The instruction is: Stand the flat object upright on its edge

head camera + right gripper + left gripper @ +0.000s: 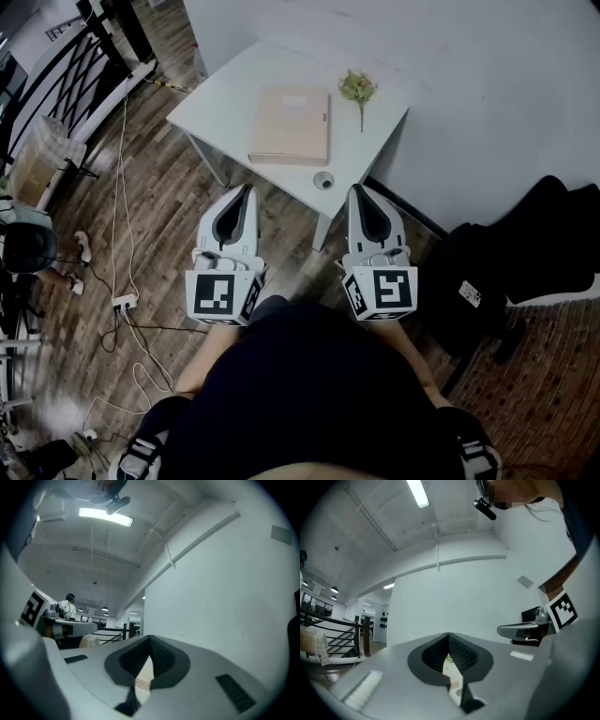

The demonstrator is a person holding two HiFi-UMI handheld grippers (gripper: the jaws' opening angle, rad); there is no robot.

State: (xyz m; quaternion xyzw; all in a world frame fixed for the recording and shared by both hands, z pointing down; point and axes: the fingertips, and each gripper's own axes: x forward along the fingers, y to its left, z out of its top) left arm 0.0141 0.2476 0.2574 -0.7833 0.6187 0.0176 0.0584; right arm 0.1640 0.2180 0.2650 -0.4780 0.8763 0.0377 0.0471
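Observation:
A flat beige book-like object (289, 125) lies flat on the small white table (220, 98). Both grippers hover side by side over the wooden floor, just short of the table's near edge and apart from the object. My left gripper (247, 191) is shut with nothing in it, and in the left gripper view its jaws (449, 635) meet at the tip. My right gripper (357, 191) is likewise shut and empty. In the right gripper view its jaws (150, 639) are closed, and a sliver of the beige object (143, 674) shows below them.
A green sprig (358, 89) lies on the table's far right, and a small round grey item (323, 181) sits at its near edge. Cables and a power strip (124, 302) trail on the floor at left. Black bags (525, 253) stand at right, against the white wall.

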